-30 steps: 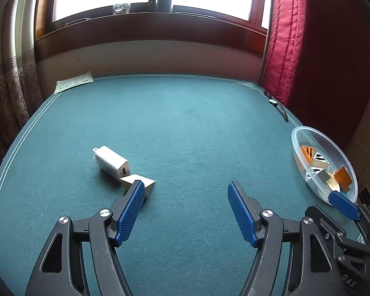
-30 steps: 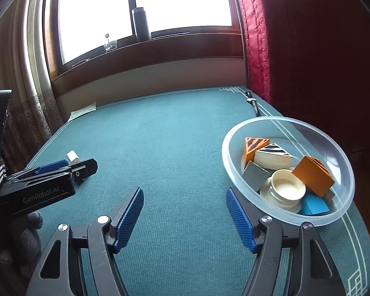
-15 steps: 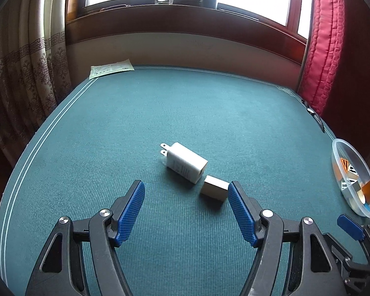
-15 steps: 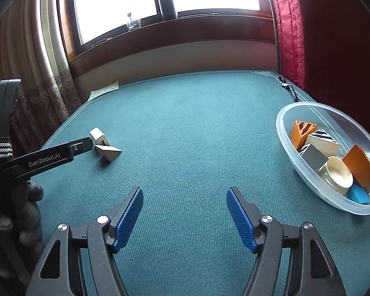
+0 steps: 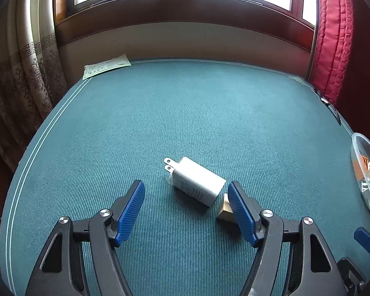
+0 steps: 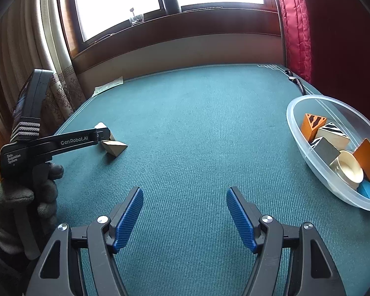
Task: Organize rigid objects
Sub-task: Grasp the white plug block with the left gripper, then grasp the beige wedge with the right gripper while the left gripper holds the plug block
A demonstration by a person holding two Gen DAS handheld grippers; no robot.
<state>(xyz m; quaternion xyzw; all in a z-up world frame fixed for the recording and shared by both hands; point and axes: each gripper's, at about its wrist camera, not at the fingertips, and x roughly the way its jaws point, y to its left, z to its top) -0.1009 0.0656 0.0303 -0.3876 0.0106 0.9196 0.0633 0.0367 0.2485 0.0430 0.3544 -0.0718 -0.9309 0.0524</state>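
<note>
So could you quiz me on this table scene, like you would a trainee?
1. True or false: the left gripper is clamped on the white charger.
2. What holds the sorted blocks?
A. a cardboard box
B. a clear plastic bowl
C. a metal tray
3. Which loose item lies right beside the charger on the green table?

Key:
1. False. Its jaws stand open and the charger lies just beyond the tips, untouched.
2. B.
3. A small wooden wedge block, partly hidden behind the left gripper's finger in the left wrist view.
</note>
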